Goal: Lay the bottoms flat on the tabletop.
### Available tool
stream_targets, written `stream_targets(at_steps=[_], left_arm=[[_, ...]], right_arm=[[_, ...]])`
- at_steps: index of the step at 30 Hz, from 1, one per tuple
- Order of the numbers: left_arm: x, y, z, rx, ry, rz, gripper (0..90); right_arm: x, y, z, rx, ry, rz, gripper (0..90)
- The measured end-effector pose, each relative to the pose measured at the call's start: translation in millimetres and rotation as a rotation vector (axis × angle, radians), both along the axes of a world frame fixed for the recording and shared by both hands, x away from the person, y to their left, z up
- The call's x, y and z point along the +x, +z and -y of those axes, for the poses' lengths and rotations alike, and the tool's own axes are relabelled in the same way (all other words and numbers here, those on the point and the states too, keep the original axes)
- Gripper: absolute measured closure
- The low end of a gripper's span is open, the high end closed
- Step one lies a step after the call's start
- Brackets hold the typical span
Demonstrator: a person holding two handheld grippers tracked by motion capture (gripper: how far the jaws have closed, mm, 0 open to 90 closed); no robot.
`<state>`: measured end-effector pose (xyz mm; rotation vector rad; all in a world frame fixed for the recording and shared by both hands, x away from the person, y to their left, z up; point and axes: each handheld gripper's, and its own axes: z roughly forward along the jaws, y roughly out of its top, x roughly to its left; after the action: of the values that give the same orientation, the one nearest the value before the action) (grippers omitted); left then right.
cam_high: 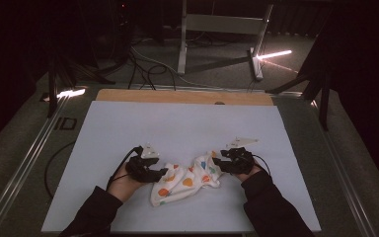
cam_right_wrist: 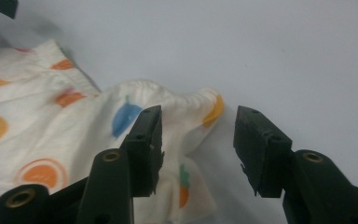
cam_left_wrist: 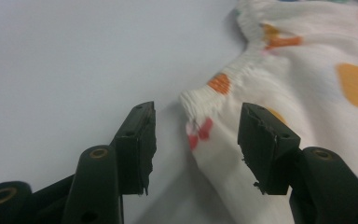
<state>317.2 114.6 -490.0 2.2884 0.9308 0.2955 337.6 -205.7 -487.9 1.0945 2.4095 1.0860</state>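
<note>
Now both the left claw and right claw gape, unclamped, at the spotted cloth.

Your left gripper covers the near-left corner of the spotted cloth in the high view. In both gripper views the cloth runs off the picture's edge, its print blurred.

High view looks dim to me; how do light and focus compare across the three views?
High view: dark room, vignetted corners, two bright glare streaks on the floor; the white mat is evenly lit. Left gripper view: bright, the cloth soft at far right, the left gripper casting a faint shadow. Right gripper view: the cloth's near print slightly blurred, the right gripper sharp.
</note>
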Motion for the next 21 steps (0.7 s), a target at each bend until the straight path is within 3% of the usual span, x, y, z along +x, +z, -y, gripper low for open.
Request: stream_targets(at_steps=[6, 9, 15, 19, 21], left_arm=[[6.8, -15.8, 8.1, 0.021, 0.032, -0.028, 49.0], [8.7, -19.8, 8.2, -0.002, 0.041, -0.069, 54.0], [9.0, -18.3, 9.5, 0.017, 0.044, -0.088, 63.8], [9.4, -17.9, 11.0, 0.004, 0.023, -0.106, 79.4], [8.1, -17.5, 12.7, 0.016, 0.006, -0.093, 85.5]], right_arm=[[1.4, -15.3, 0.6, -0.017, -0.001, -0.047, 53.5], [1.7, -20.5, 0.1, -0.038, 0.009, -0.065, 62.2], [1.3, -24.7, -2.3, -0.115, 0.032, -0.070, 85.6], [-0.7, -22.7, -4.9, -0.139, 0.053, -0.059, 89.3], [-2.8, -20.0, -6.2, -0.144, 0.053, -0.045, 89.6]])
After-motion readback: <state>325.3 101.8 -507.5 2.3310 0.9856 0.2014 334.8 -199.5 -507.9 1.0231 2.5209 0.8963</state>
